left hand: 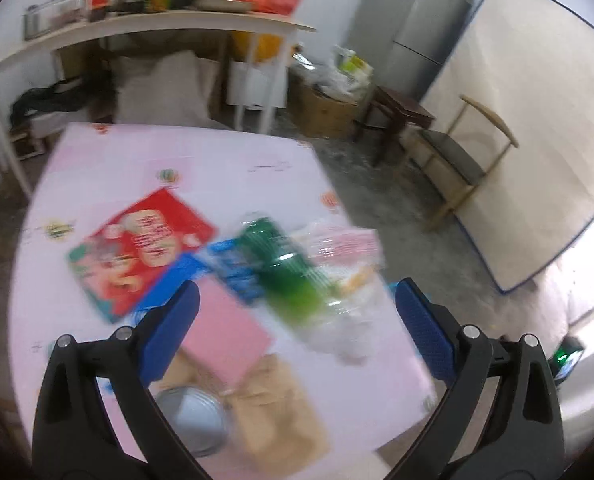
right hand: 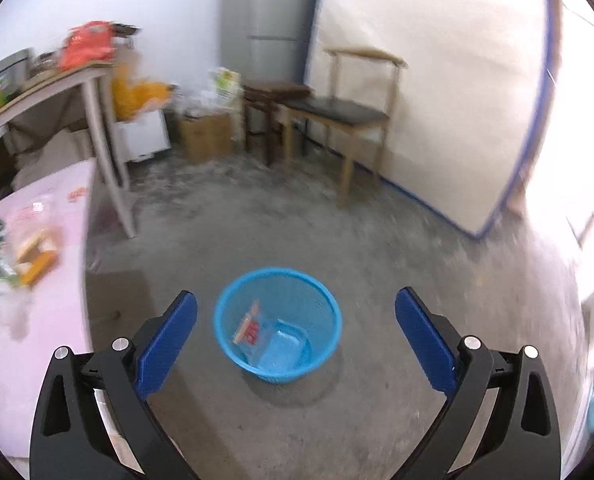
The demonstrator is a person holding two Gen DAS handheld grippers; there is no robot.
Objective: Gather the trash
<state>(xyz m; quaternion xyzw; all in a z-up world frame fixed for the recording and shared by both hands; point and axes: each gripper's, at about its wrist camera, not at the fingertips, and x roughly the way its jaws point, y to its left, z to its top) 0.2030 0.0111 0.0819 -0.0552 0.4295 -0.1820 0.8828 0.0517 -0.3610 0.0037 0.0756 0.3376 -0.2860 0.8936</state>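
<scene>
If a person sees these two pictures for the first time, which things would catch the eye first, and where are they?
In the right wrist view, the bright blue basket stands on the grey floor between the open jaws of the right gripper, with some trash already at its bottom. In the left wrist view, the pink table holds a blurred heap: a red packet toward the left and a green-labelled bottle beside it, ahead of the open left gripper.

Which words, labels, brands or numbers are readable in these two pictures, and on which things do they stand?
None can be read.
Red packet: print blurred.
Green bottle: label blurred.
Blue wrapper: blurred.
Packet in the blue basket: too small.
</scene>
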